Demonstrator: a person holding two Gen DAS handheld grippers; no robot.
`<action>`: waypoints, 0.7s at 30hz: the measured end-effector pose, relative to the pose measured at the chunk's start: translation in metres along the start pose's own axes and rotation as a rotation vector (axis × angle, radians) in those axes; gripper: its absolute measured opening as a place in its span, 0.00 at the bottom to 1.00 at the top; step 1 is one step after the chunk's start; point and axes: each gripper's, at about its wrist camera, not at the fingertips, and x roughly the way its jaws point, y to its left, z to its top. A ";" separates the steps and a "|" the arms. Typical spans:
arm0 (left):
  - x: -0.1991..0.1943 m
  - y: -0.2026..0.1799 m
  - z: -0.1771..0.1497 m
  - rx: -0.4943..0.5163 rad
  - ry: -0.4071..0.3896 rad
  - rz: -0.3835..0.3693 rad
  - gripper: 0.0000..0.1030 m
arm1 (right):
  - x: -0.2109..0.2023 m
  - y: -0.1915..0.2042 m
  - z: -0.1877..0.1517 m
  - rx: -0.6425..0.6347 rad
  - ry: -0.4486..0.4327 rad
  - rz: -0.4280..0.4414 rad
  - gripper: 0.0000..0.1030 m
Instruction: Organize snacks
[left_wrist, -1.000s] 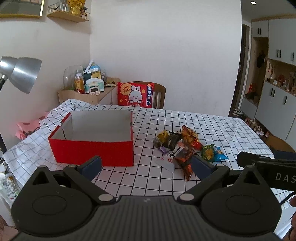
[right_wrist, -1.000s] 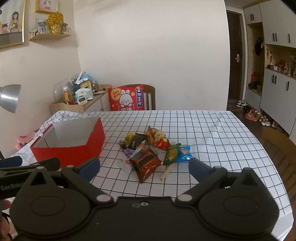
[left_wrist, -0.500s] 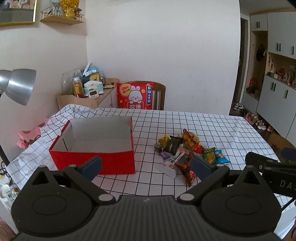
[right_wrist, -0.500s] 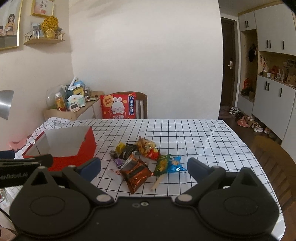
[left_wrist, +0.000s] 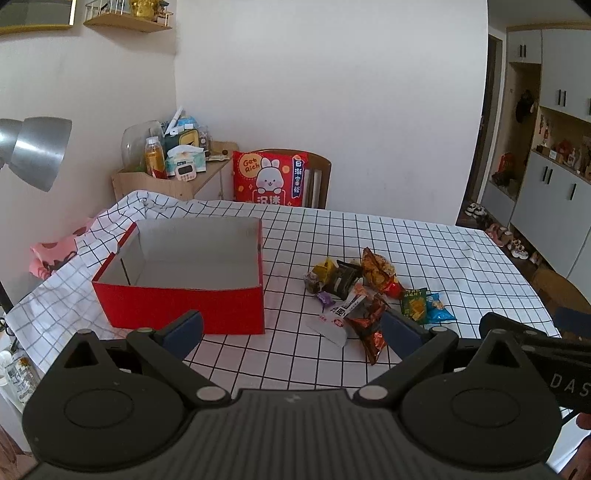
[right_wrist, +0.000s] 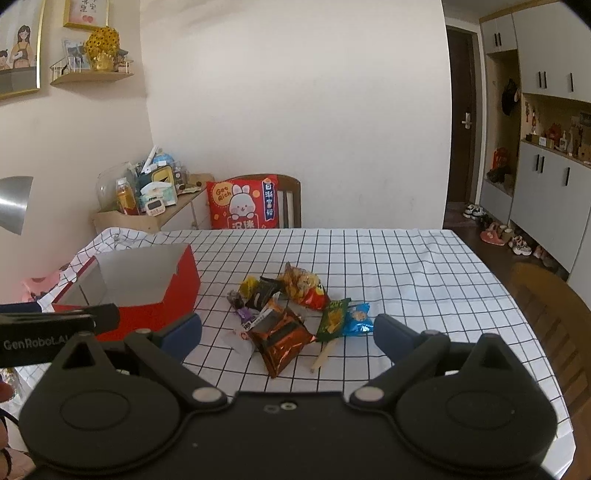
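Observation:
An empty red box (left_wrist: 184, 302) with a white inside stands on the left of the checked table; it also shows in the right wrist view (right_wrist: 177, 291). A heap of small snack packets (left_wrist: 369, 295) lies to its right, with a brown foil packet (right_wrist: 280, 336), an orange-red bag (right_wrist: 303, 288), a green packet (right_wrist: 334, 319) and a blue one (right_wrist: 358, 319). My left gripper (left_wrist: 291, 328) is open and empty, above the table's near edge. My right gripper (right_wrist: 288, 332) is open and empty, in front of the heap.
The checked tablecloth (right_wrist: 406, 266) covers the table. A chair with a red rabbit cushion (left_wrist: 271, 179) stands at the far side. A cluttered wooden side shelf (left_wrist: 162, 173) and a silver lamp head (left_wrist: 35, 147) are on the left. Cabinets and shoes are at the right.
Both grippers have lifted and pulled back a little, so the table, box and snacks sit lower and smaller in view. Both stay open. Nothing on the table has moved.

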 end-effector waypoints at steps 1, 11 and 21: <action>0.000 0.000 0.000 -0.001 0.001 -0.001 1.00 | 0.000 0.001 0.000 0.000 -0.001 0.001 0.95; 0.007 0.004 0.000 -0.013 0.021 -0.008 1.00 | 0.003 0.003 -0.001 0.002 0.010 0.002 0.95; 0.013 0.002 0.001 -0.015 0.017 -0.017 1.00 | 0.007 0.003 -0.001 0.011 0.006 -0.007 0.95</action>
